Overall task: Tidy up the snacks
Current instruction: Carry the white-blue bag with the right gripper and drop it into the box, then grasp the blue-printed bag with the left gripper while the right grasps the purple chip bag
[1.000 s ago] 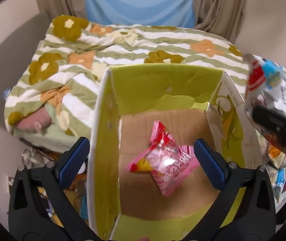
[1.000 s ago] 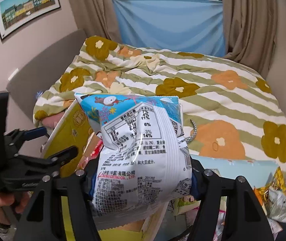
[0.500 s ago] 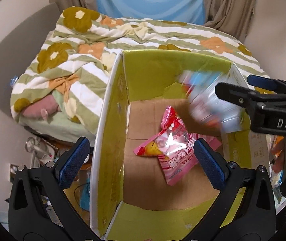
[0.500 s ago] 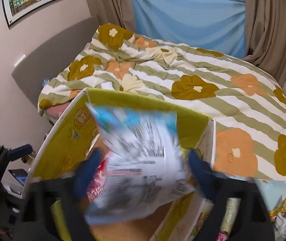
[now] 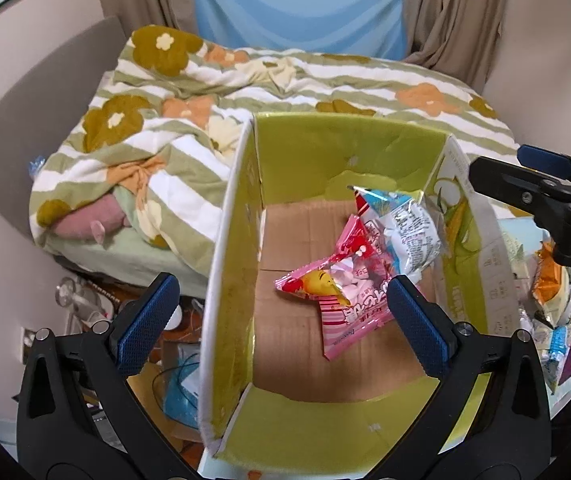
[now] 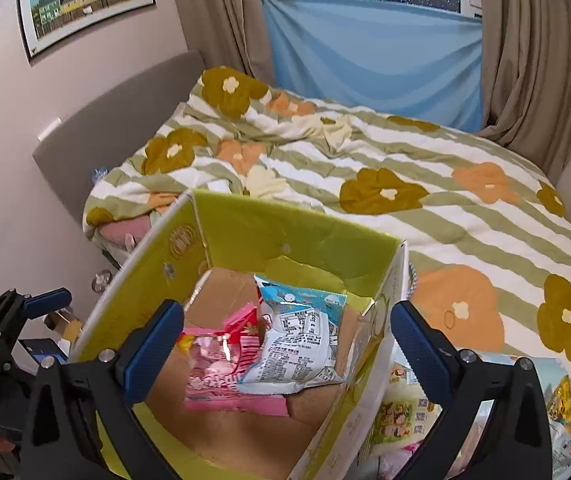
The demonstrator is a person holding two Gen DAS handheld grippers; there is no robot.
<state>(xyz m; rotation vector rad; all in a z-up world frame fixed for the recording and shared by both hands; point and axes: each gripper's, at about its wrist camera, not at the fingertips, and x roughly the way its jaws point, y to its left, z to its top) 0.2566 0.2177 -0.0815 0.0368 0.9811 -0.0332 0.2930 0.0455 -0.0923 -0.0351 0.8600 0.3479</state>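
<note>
Two snack bags (image 6: 285,344) lie boxed below the right claw (image 6: 287,350).

A yellow-green cardboard box (image 5: 349,152) stands open, its bare brown floor showing. Inside lie two snack packets. The pink packet (image 5: 345,296) rests flat near the middle of the floor. The blue-and-white packet (image 5: 405,228), printed with small text, leans against the right wall, its lower edge overlapping the pink packet.
</note>
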